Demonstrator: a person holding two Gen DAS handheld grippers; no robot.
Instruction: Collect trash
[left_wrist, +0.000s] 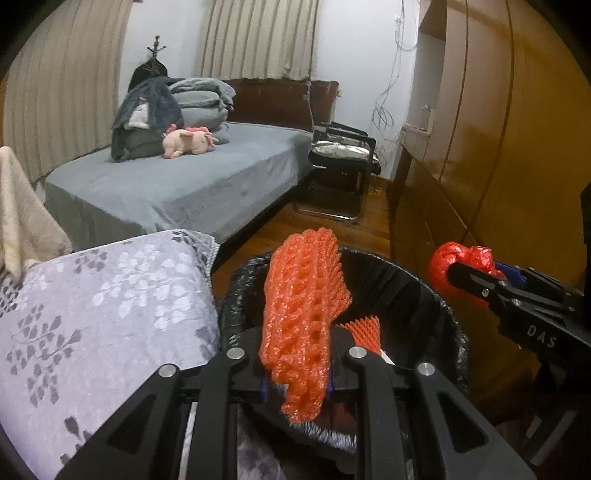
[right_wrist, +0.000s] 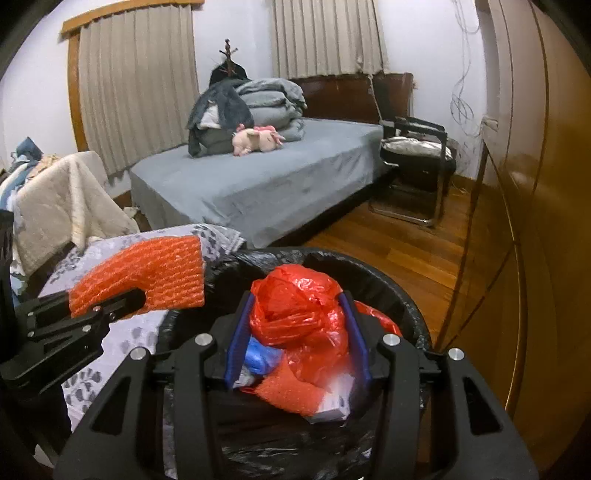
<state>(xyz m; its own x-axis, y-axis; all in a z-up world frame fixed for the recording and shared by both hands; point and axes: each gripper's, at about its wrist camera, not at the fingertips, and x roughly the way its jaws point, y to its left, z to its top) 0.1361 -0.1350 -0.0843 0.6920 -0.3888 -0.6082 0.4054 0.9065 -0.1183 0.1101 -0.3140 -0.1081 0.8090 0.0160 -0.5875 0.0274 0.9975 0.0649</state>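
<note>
**Carrying two pieces of trash to the bin**

Holding a strip of orange foam net (left_wrist: 301, 325), the left gripper (left_wrist: 295, 376) has its jaws closed narrowly on the net's lower part; the net stands up between them, over the near rim of the bin (left_wrist: 443, 299). The right gripper (right_wrist: 297, 343) has its jaws clamped on a crumpled red bag (right_wrist: 299, 306), the blue pads (right_wrist: 354, 332) pressing on both sides. It hangs over the bin's mouth, where more red plastic, something blue and another bit of foam net already lie inside the black liner (right_wrist: 391, 280).

Beside the bin, on the left, is a cushion (left_wrist: 103, 306) with a leaf pattern; beyond it are the bed (left_wrist: 177, 184), a pink plush toy (left_wrist: 188, 142) and a chair (left_wrist: 343, 155) on the wood floor.

Judged from here, the net is the likelier loss: it sits at the rim, not over the middle, so letting go now could drop it onto the cushion or the floor. It is light and springy and might also snag on a pad. The bag could unfold and catch on the rim.

Only the letters "DAS" (left_wrist: 541, 334), on the right gripper's arm, can be read.
</note>
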